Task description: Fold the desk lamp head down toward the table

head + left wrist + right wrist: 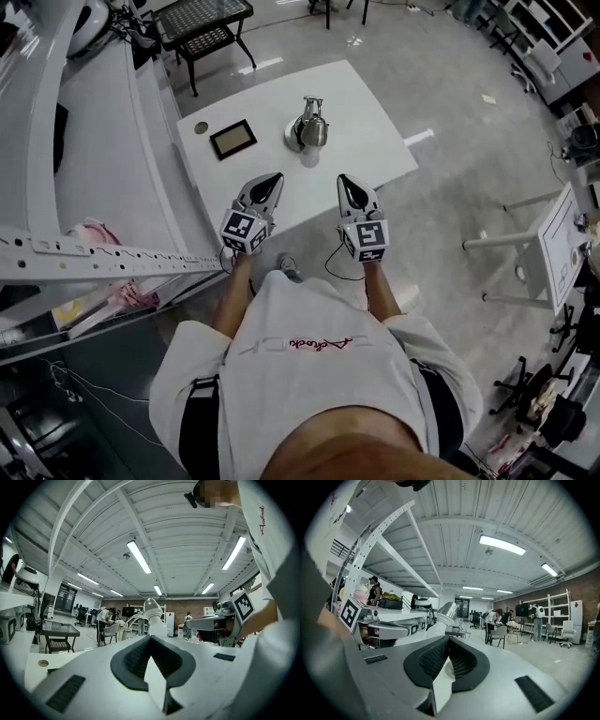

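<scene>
The desk lamp (309,126) stands near the middle of the white table (375,141), its metallic head upright over a round white base. Both grippers hover at the table's near edge, short of the lamp and apart from it. My left gripper (273,178) is shut with nothing in it, and my right gripper (348,180) is shut and empty too. In the left gripper view the lamp (153,609) rises just beyond the closed jaws (150,637). In the right gripper view the lamp head (446,611) shows past the closed jaws (449,640).
A dark flat frame (233,139) and a small round disc (201,127) lie on the table left of the lamp. A black mesh side table (202,23) stands beyond it, white racking (94,253) runs along the left, and a white stand (553,239) is at right.
</scene>
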`<state>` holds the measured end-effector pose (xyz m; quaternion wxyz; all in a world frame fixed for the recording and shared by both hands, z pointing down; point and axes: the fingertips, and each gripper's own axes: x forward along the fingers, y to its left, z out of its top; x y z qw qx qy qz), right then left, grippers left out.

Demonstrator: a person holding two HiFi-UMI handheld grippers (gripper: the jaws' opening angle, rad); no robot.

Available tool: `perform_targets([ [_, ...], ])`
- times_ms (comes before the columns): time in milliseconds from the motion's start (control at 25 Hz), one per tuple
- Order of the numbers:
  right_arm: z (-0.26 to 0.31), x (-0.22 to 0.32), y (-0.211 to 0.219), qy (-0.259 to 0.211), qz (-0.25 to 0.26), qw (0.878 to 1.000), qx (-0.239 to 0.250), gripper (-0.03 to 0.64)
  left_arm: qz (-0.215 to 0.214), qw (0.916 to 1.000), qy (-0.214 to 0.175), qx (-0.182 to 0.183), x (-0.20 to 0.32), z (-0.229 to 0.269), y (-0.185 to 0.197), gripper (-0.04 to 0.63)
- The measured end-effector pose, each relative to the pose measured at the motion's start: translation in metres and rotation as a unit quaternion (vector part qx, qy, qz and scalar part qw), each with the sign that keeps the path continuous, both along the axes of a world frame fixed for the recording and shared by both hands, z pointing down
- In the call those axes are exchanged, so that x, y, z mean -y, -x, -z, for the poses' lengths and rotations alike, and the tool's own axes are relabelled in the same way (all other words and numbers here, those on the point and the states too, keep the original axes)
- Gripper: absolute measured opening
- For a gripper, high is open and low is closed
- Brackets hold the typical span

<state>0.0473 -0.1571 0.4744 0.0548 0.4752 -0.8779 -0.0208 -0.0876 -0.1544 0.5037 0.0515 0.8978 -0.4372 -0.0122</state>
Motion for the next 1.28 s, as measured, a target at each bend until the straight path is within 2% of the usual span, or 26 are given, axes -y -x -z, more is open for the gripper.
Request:
perform_targets([
  [240, -0.002, 0.031, 0.000, 0.001, -0.021, 1.000, 0.005, 0.023, -0.014, 0.9999, 0.005, 0.001, 0.028, -0.007, 0.005, 0.023],
  [560, -0.014, 0.042, 0.000, 0.018, -0.028, 0.999, 0.012, 0.023, -0.021, 0.9996, 0.015, 0.004, 0.042, -0.018, 0.004, 0.023],
  [960, -0.018, 0.087, 0.001, 0.012, -0.009, 1.000, 0.018, 0.023, -0.002, 0.9998, 0.019, 0.005, 0.079, -0.025, 0.005, 0.023],
  [1280, -0.025, 0.108, 0.001, 0.025, 0.001, 0.999, 0.022, 0.023, 0.005, 0.9995, 0.030, 0.009, 0.103, -0.030, 0.003, 0.023],
])
